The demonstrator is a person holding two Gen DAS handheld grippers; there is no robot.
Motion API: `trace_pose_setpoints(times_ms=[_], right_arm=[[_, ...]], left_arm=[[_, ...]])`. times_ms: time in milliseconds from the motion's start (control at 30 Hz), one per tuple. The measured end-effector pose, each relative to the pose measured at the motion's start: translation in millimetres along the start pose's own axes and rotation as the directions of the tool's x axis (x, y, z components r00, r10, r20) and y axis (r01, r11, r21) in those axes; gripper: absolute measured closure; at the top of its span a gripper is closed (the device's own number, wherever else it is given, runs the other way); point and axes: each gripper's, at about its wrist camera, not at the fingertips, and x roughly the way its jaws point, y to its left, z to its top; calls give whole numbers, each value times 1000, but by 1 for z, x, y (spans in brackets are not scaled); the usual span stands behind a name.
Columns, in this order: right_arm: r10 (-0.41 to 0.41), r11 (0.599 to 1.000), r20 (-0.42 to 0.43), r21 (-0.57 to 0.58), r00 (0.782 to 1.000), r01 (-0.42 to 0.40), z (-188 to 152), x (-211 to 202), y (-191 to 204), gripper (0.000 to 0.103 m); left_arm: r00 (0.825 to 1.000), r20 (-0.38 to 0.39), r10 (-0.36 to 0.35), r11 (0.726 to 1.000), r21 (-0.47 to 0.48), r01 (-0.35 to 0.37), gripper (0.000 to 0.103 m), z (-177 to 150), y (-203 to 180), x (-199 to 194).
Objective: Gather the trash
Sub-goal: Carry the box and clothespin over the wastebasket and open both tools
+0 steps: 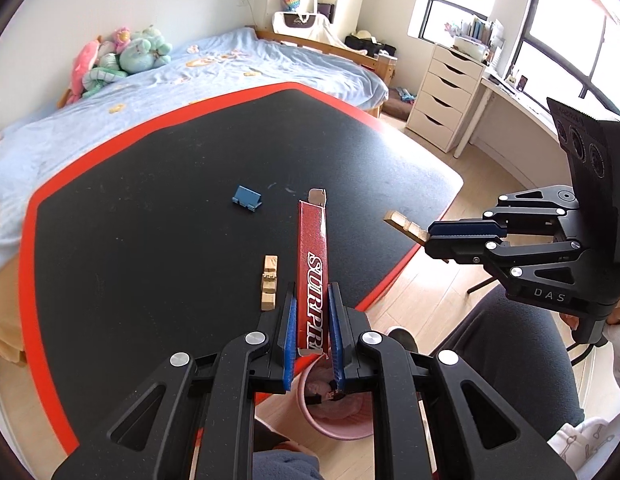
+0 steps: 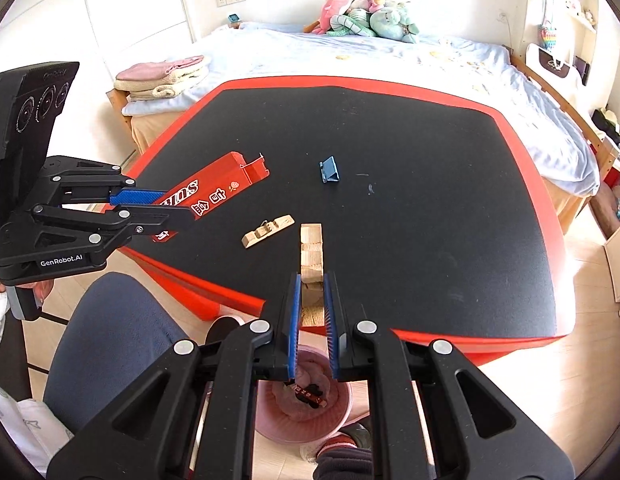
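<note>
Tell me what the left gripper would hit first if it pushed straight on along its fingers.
Probably the black tabletop. The left gripper, shut on the red SURPRISE box, points down toward it; the box's far end would likely touch first, though depth is unclear.

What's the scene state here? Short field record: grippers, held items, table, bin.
left gripper: shut on red carton, long, printed, far flap open
right gripper: shut on wooden block, long, notched
table: black top, red edge
left on table: blue clip-like piece; second wooden piece, lying flat
bin: pink trash bin on the floor below both grippers, some trash already inside
status: both items held up off the table, not yet dropped
</note>
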Motion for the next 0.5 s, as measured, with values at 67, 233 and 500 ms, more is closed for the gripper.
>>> trace_pose_setpoints(times_ms=[67,233,500], right_arm=[[-1,1000,-2,4,1000,1,-9,-8,1,92],[-2,1000,-11,24,1000,2,-34,-23,6,92],[11,999,-36,38,999,-10,-65,-29,16,92]], left_arm=[[1000,-1,-3,1000,2,3,89,-5,-8,-4],[1000,-7,-4,1000,5,4,89,-19,-21,-13],[999,-36,-16,1000,3,16,89,-41,-40,-14]])
